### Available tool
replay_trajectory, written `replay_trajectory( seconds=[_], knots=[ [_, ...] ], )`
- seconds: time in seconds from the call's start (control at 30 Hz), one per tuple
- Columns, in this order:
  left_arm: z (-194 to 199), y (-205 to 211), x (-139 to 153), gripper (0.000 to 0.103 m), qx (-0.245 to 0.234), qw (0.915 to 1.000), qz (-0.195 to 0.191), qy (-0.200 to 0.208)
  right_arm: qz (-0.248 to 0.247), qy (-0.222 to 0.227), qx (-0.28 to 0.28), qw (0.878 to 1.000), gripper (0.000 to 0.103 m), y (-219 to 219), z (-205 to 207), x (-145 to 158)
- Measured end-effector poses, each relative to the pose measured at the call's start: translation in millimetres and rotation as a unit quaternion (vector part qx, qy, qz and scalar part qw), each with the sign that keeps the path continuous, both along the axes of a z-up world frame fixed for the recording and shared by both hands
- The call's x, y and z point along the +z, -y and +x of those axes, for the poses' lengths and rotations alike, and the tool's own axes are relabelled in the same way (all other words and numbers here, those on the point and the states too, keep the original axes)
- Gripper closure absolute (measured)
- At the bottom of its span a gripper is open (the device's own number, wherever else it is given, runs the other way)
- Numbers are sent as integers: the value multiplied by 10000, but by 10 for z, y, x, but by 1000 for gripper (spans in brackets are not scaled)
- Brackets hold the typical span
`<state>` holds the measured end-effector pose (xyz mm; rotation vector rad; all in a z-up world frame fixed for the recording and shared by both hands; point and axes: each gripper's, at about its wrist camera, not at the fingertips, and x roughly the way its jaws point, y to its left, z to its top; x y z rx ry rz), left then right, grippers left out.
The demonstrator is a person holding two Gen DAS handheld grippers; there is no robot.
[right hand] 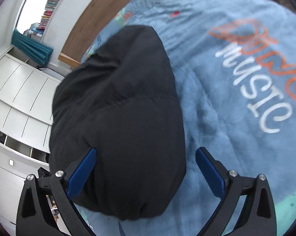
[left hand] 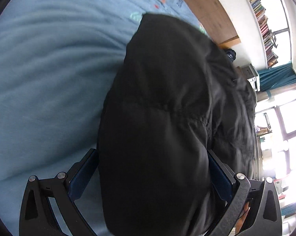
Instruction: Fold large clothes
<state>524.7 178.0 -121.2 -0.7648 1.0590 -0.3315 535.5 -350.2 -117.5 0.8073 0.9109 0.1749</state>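
A big black padded jacket [left hand: 163,106] lies bundled on a light blue blanket [left hand: 45,82]; it also shows in the right wrist view [right hand: 120,114]. My left gripper [left hand: 154,169] is wide open, and a fold of the jacket fills the gap between its blue pads [left hand: 83,177]. My right gripper [right hand: 146,169] is wide open just above the jacket's near end, its left pad [right hand: 83,171] over the fabric and its right pad [right hand: 211,171] over the blanket [right hand: 226,98].
The blanket carries orange and white lettering [right hand: 262,78]. A wooden headboard [left hand: 207,9] stands behind the bed. A shelf of books [left hand: 262,19], teal curtains [left hand: 277,78] and bright windows [left hand: 285,122] are at one side. White cabinets [right hand: 20,98] stand beside the bed.
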Motion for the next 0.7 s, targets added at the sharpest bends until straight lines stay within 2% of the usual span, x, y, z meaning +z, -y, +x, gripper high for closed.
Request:
replay_trajectory(
  seconds=[0.23, 0.37, 0.43, 0.53, 0.63, 0.67, 0.7],
  knots=[
    [-42, -51, -267, 1, -111, 9983, -498, -285, 551, -265, 191, 9979, 0, -47, 269, -377],
    [-109, -55, -322, 1, -303, 9943, -988, -255, 841, -135, 423, 9955, 0, -144, 400, -450],
    [-141, 30, -322, 1, -557, 9907, -1229, -178, 950, -21, 662, 9933, 0, -262, 465, -459],
    [-170, 119, -330, 1, -747, 9891, -1266, -36, 967, 119, 888, 9913, 0, -430, 571, -478],
    [-217, 118, -321, 2, -762, 9875, -1374, 100, 1106, 80, 799, 9906, 0, -435, 633, -537],
    [-231, 115, -318, 11, -750, 9871, -1406, 142, 1100, 73, 795, 9907, 0, -443, 647, -535],
    [-265, 118, -304, 30, -729, 9854, -1524, 214, 1068, 71, 803, 9910, 0, -450, 654, -527]
  ],
)
